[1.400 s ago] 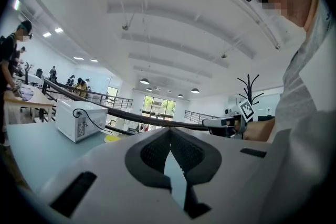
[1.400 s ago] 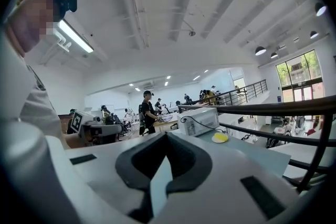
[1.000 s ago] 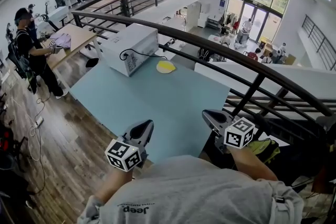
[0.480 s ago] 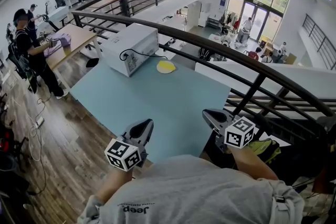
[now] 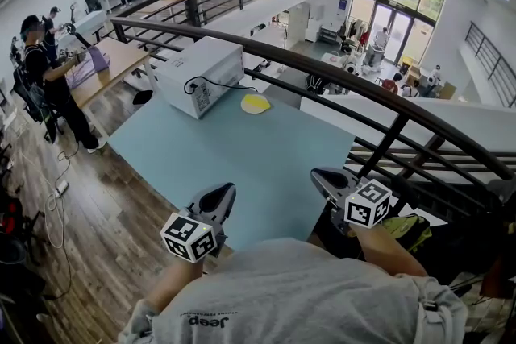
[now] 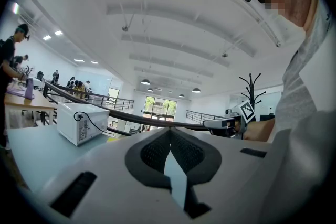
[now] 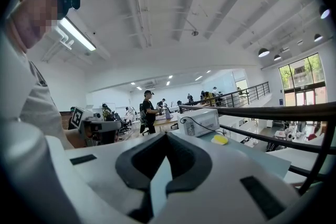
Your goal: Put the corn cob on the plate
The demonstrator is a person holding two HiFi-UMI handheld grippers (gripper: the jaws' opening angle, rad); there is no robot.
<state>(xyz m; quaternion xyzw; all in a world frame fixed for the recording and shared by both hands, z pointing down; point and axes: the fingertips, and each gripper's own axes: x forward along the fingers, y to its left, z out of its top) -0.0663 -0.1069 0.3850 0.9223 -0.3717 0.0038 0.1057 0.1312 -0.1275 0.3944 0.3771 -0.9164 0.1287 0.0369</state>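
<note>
A small pale plate (image 5: 255,103) lies on the light-blue table (image 5: 242,165) at its far side, right of the microwave, with something yellow on it that looks like the corn cob (image 5: 257,101). It shows too in the right gripper view, as the yellow cob (image 7: 221,139). My left gripper (image 5: 225,192) and right gripper (image 5: 319,176) hover at the table's near edge, far from the plate. Both are shut with nothing between the jaws, as the left gripper (image 6: 169,130) and right gripper (image 7: 165,136) show in their own views.
A white microwave (image 5: 201,72) with a black cable stands at the table's far left. A dark metal railing (image 5: 363,97) runs behind and to the right of the table. A person (image 5: 48,80) works at a wooden desk to the left.
</note>
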